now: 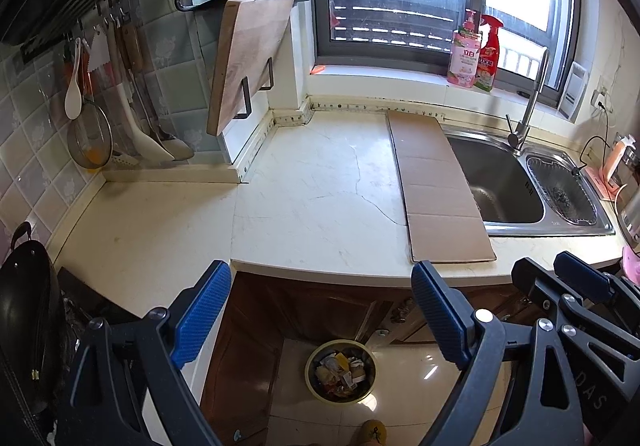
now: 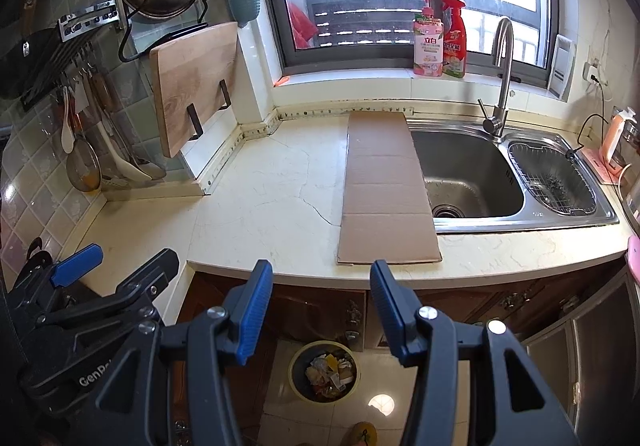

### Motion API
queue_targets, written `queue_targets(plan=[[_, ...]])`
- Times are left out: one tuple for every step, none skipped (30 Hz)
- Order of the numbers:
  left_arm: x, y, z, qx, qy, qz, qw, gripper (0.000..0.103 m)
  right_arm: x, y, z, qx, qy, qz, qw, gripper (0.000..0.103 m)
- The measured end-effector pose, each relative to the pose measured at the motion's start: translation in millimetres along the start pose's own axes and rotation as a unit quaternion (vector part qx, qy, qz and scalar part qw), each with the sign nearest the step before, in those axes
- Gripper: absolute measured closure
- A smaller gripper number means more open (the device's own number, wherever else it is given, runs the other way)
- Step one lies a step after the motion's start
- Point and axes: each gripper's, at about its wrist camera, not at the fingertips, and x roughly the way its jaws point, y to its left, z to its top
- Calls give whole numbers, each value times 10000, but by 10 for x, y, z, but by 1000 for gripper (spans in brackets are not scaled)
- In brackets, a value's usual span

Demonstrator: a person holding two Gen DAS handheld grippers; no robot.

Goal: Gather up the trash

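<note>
A: Brown cardboard strip [image 1: 440, 186] lies flat on the pale worktop [image 1: 312, 182]. Long axis runs from the window wall to the front edge; its right side overlaps the sink [image 1: 504, 182].

B: Trash location?

A: In the round bin [image 1: 341, 372] on the floor, below the worktop edge, full of mixed scraps.

B: Claw states?

A: Left claw [image 1: 320, 316] released, spread wide, holding nothing, touching nothing. Right claw [image 2: 318, 312] also released, narrower gap, empty. Both hang in front of the worktop, above the bin.
</note>
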Motion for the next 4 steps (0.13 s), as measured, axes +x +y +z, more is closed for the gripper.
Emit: queue_targets(plan=[[2,-2,-1,1,6,4,10000,13,0,-10,-2,1,3,5,10000,52],[2,2,1,-7,10,0,10000,13,-3,-20,-5,0,9,9,10000,52],[5,12,7,-13,9,-11,10000,13,-7,-26,-6,-1,13,14,10000,52],[5,13,5,-13,12,-15,10000,13,-5,-40,-7,0,17,21,10000,52]])
